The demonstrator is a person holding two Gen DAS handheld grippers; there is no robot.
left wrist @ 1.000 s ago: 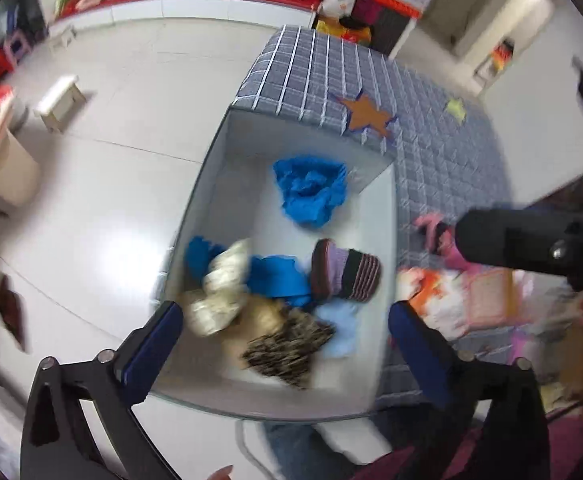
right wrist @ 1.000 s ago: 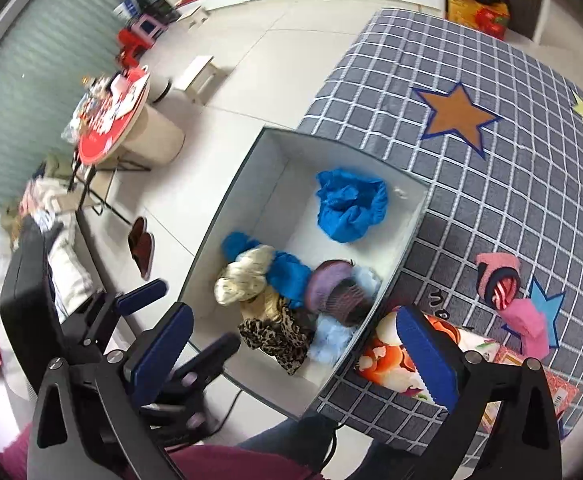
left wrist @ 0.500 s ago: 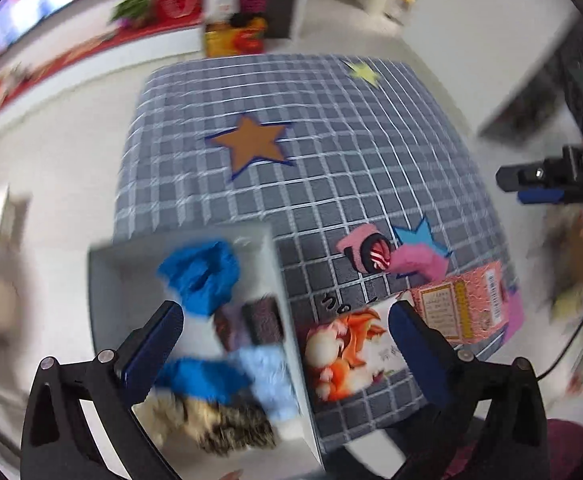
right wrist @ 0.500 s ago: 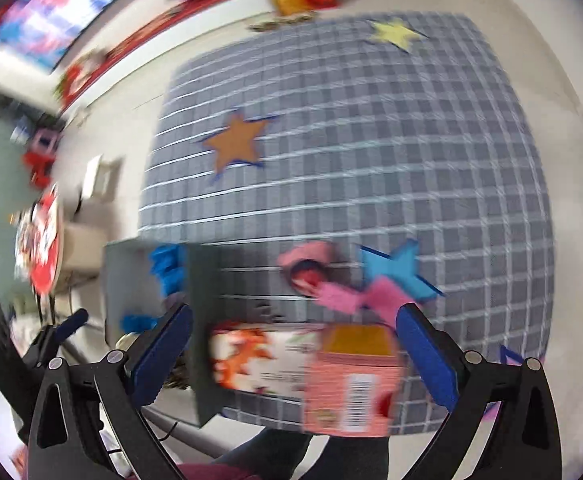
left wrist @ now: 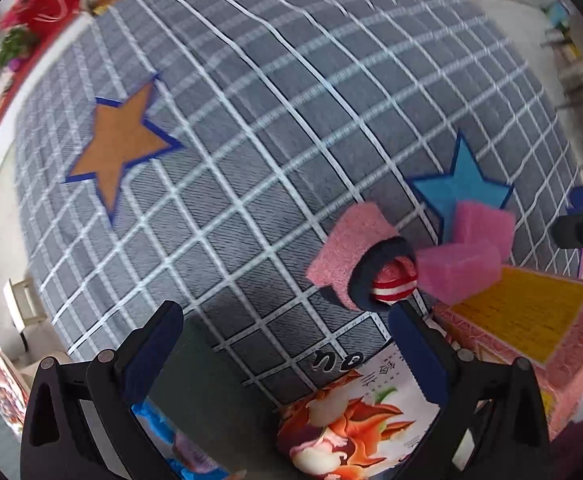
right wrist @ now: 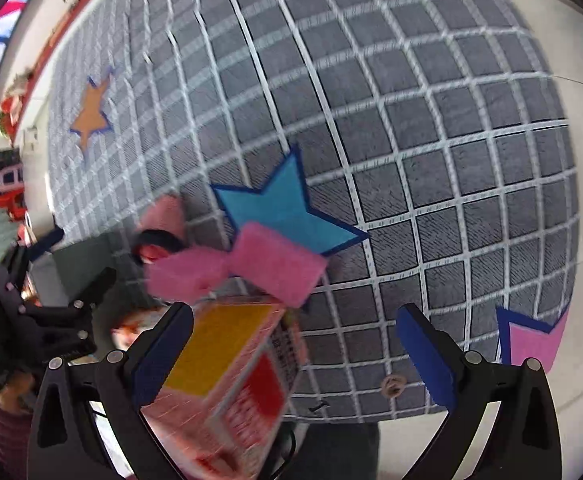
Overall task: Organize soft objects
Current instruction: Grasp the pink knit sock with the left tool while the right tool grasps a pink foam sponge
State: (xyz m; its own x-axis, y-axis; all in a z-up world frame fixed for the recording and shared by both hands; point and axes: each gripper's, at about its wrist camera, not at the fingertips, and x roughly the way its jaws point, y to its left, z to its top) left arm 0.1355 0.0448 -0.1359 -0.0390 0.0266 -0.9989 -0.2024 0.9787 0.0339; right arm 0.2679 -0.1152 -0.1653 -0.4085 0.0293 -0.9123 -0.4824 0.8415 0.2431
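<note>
Both grippers, left (left wrist: 281, 344) and right (right wrist: 291, 344), hang spread wide and empty over the rug (left wrist: 251, 140). Pink socks (left wrist: 463, 248) lie on the blue star (left wrist: 461, 184), touching the pink box (left wrist: 531, 320).

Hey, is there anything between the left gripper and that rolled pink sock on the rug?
Nothing visible. The left gripper is open over bare checked rug, and the rolled pink sock lies just past its right fingertip. The bright pink piece sits beyond it.

A pink carton (left wrist: 531, 312) lies on the checked rug (left wrist: 251, 120).
</note>
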